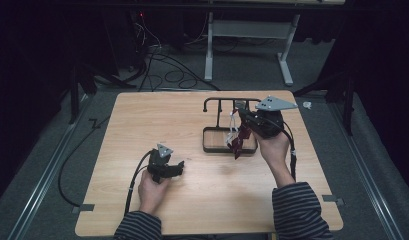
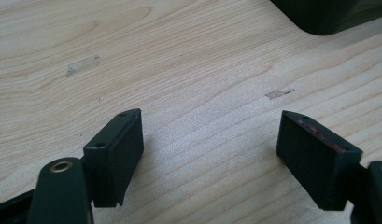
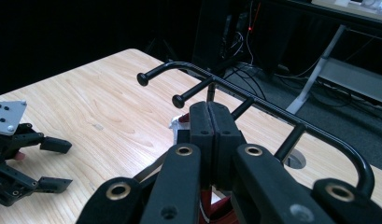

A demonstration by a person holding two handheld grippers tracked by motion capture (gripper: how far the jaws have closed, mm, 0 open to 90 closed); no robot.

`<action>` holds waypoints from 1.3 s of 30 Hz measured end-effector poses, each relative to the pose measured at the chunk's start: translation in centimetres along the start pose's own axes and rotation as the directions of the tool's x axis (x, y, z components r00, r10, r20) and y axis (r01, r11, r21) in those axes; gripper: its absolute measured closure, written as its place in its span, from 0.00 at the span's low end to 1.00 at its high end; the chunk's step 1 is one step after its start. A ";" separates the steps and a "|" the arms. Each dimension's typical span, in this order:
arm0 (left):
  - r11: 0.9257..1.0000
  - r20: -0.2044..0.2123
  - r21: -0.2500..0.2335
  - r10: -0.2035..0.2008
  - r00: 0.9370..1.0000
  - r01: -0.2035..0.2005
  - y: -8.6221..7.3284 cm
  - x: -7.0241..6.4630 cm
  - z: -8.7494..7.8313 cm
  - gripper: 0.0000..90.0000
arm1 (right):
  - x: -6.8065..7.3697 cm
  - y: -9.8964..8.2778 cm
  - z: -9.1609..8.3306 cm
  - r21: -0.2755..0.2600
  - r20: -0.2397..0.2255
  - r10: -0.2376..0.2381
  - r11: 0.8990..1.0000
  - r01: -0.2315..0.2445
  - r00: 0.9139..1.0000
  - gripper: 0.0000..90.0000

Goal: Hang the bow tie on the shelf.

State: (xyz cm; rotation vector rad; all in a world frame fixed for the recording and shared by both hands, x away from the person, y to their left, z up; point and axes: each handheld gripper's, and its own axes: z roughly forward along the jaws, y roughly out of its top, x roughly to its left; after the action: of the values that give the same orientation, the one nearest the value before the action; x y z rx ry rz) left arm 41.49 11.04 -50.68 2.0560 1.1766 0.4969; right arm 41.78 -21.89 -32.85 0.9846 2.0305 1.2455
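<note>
The right gripper [image 1: 243, 121], jaws pinched on a dark red item [image 1: 239, 141] (white tag attached), holds it at the black rack [image 1: 218, 101], two o'clock, seemingly for hanging; the left gripper [image 1: 178, 167] rests wide, empty, seven o'clock

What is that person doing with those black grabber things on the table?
A person holds a gripper in each hand. The right gripper has its fingers shut on a dark red item with a white loop, held beside a black rack. The left gripper rests open on the wooden table, holding nothing.
</note>
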 end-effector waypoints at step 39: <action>1.000 0.001 0.000 0.000 1.000 0.000 0.0 0.0 0.0 0.26 | -2.7 1.1 4.0 0.063 0.049 0.083 0.994 -0.086 0.995 1.00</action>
State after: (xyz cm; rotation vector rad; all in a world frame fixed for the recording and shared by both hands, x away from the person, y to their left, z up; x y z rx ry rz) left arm 41.49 11.05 -50.68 2.0563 1.1759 0.4961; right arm 46.64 -21.77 -33.29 1.1304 2.0228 1.1950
